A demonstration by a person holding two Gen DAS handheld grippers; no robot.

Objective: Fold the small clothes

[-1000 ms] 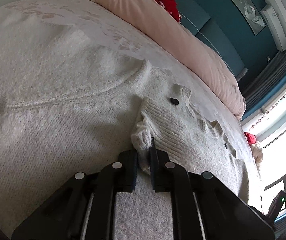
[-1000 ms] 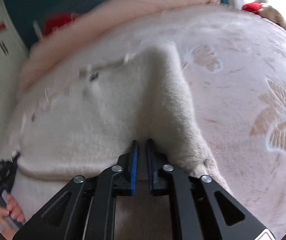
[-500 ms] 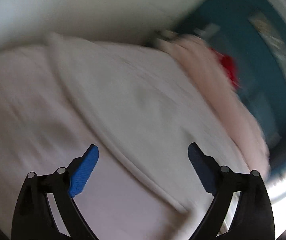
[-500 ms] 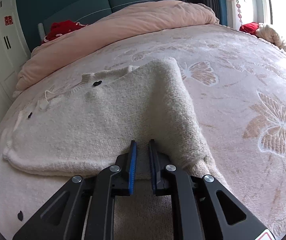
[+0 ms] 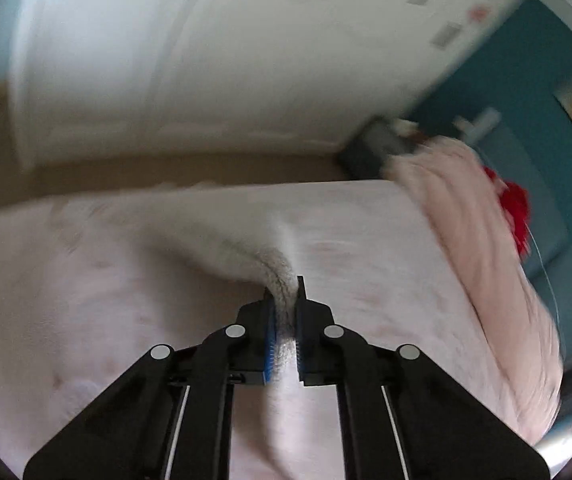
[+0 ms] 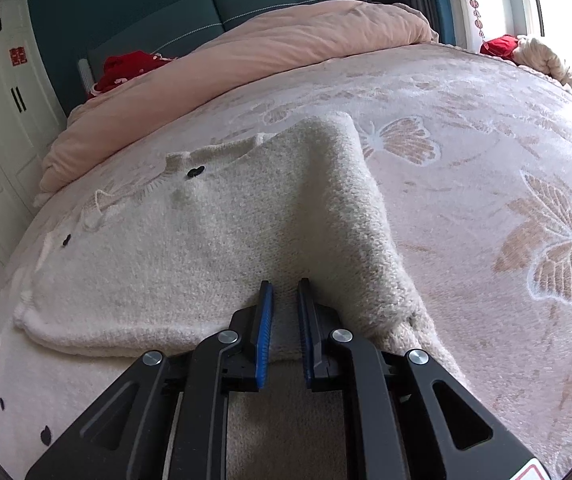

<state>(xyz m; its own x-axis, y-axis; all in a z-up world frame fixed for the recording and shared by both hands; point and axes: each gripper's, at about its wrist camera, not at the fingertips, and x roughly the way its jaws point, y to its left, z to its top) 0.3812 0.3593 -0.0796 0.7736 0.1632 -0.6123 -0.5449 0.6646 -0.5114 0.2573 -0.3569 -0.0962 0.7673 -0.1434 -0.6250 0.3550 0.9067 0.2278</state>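
Now one cream knit sweater (image 6: pixel 222 248) lies half-folded on the bed (image 6: pixel 485 152); its sleeve (image 5: pixel 246 256) trails across the bed to the left tool (image 5: pixel 284 312), which let go of the cuff, swung over & is clamped on the sleeve. Right tool (image 6: pixel 284 312) hasn't moved, pinching the fold edge. Count: 1 sweater, 2 tools, 1 pink duvet (image 6: pixel 270 52).

Sweater (image 6: pixel 222 248): cream knit, fuzzy, coarse nap; ribbed at the collar; small glossy dark buttons (image 6: pixel 196 172). Bedspread (image 6: pixel 485 160): pale pink plush cloth, matt, with embossed butterfly relief. Quilt (image 6: pixel 286 48): smooth pink fabric, softly creased. Right claw (image 6: pixel 284 292): matt black plastic links, bright metal rivets, blue ridged pads. Left claw (image 5: pixel 284 300): same make; grey ribbed knit between pads. Wardrobe (image 5: pixel 206 60): white, smooth, slightly glossy. Headboard (image 6: pixel 246 0): teal upholstery, stitched.
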